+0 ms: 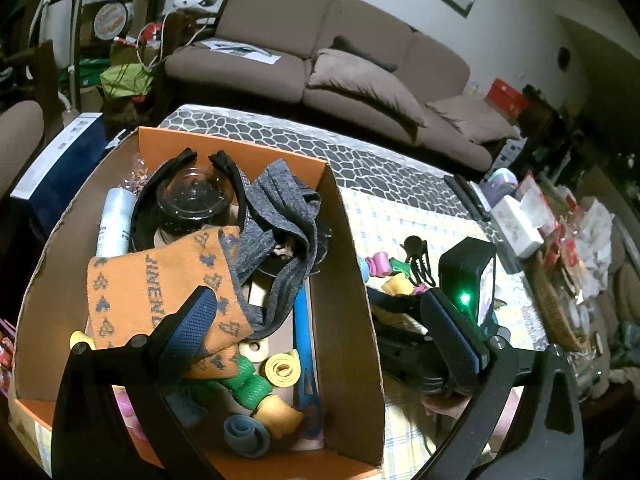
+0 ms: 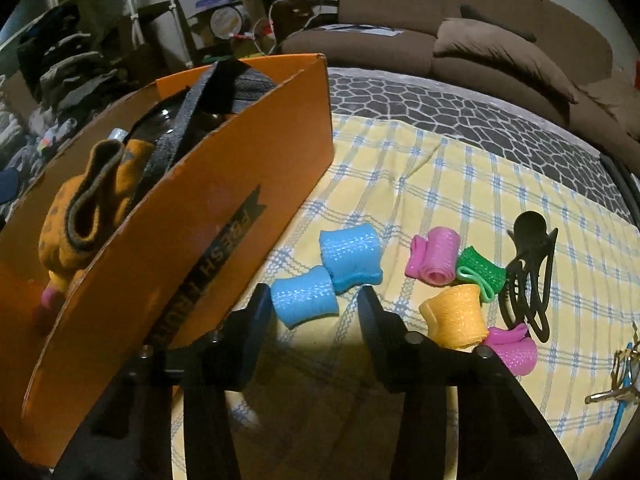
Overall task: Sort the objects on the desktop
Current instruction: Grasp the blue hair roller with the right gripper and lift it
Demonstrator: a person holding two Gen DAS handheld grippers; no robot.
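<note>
An orange cardboard box (image 1: 344, 264) stands on the table, full of socks, hair rollers and a black bowl. My left gripper (image 1: 320, 332) is open above it, one finger over an orange patterned sock (image 1: 160, 280), the other outside the box's right wall. My right gripper (image 2: 316, 320) is open and low over the yellow checked cloth (image 2: 400, 184), its fingers either side of a blue hair roller (image 2: 304, 300). A second blue roller (image 2: 352, 258), pink (image 2: 434, 256), green (image 2: 480, 272) and yellow (image 2: 456, 316) rollers and a black hair claw (image 2: 528, 276) lie to the right.
The box wall (image 2: 168, 240) stands close on the left of my right gripper. Keys (image 2: 616, 384) lie at the far right. A brown sofa (image 1: 340, 60) stands behind the table. White boxes (image 1: 516, 224) and a wicker basket (image 1: 556, 312) crowd the table's right end.
</note>
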